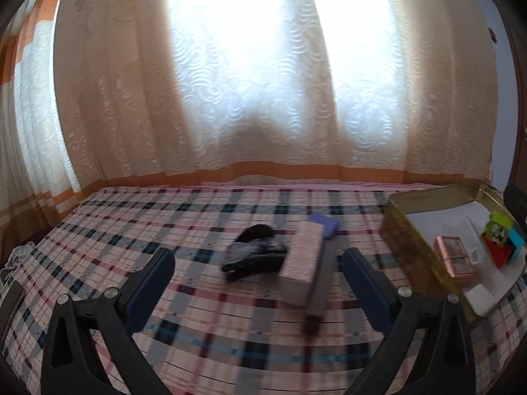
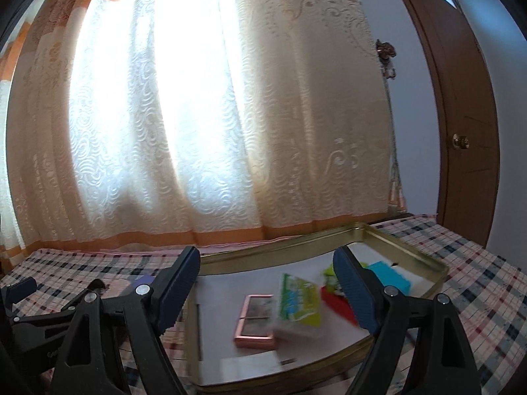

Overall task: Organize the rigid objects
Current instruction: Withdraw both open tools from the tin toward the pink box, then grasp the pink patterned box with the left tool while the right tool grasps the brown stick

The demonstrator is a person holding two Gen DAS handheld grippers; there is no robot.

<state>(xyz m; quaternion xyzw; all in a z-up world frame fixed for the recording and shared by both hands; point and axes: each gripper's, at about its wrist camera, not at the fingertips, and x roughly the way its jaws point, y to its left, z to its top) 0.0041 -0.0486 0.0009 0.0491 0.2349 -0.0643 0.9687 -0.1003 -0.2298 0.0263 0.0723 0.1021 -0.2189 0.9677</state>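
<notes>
Both grippers, left (image 1: 258,270) and right (image 2: 266,283), spread-fingered and empty; pale pink rectangular box (image 1: 301,263) lies mid-frame on the plaid bed, so straddle its narrow sides squarely before carrying to gold metal tin (image 1: 400,247) at right.

Daylight pours through the patterned curtain (image 1: 263,82) behind the bed in both views, blowing its middle panels out to pure white while the folds at either side stay a warm, dim beige. The checked bedspread (image 1: 197,312) and the gold tin tray (image 2: 411,247) are backlit and muted, and motion blur smears the boxes on the bed and the items in the tray. Fisheye distortion bows the curtain hem and the door (image 2: 461,115), and the corners fall off into black vignette.
</notes>
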